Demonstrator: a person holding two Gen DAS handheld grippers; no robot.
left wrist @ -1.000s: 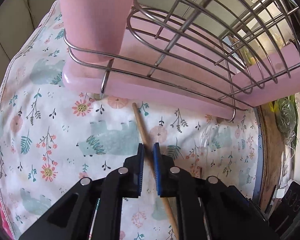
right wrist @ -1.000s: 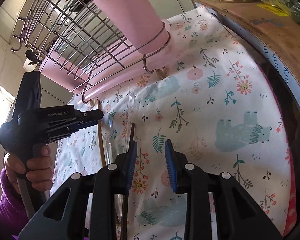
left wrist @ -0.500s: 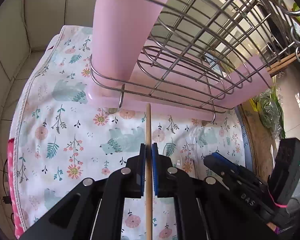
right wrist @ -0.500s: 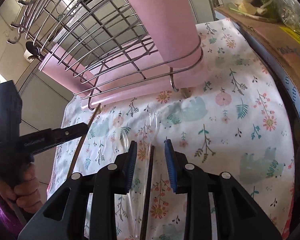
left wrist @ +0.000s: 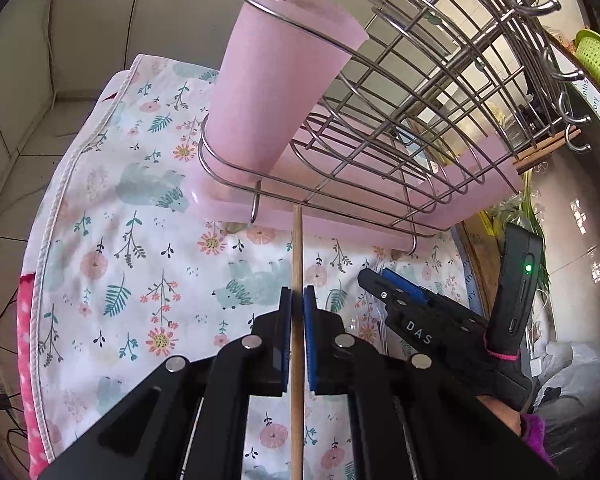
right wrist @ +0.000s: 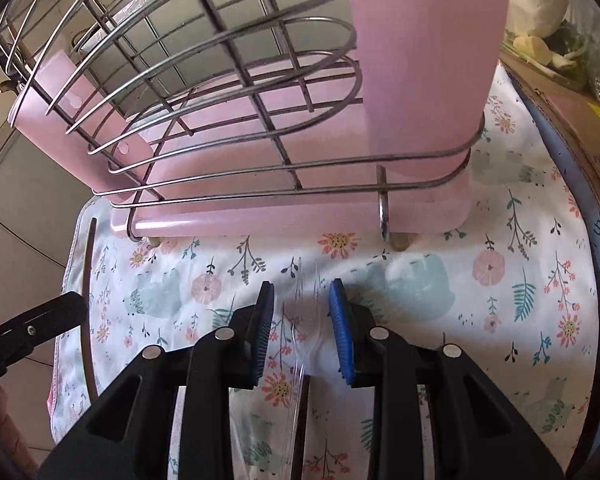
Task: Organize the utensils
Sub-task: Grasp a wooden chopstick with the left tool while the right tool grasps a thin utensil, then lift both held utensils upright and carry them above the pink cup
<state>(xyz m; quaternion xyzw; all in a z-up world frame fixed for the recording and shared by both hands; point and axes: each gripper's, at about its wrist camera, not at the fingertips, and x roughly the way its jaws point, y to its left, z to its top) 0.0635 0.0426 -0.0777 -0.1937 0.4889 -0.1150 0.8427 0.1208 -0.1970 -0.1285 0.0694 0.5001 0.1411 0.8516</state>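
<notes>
Your left gripper [left wrist: 296,312] is clamped on the thin wooden chopstick [left wrist: 297,264]; right gripper [right wrist: 302,308] spread apart over the clear plastic utensil [right wrist: 300,360]. The chopstick's tip could snag the steel wire rack [left wrist: 400,148] at 12 o'clock.

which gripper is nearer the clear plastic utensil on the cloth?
Right. The right gripper is open and straddles the clear utensil. The left gripper is off to its side, shut on a wooden chopstick.

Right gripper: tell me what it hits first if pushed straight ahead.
Probably the pink drip tray under the wire rack; the open right gripper points at its front edge, over a clear plastic utensil.
</notes>
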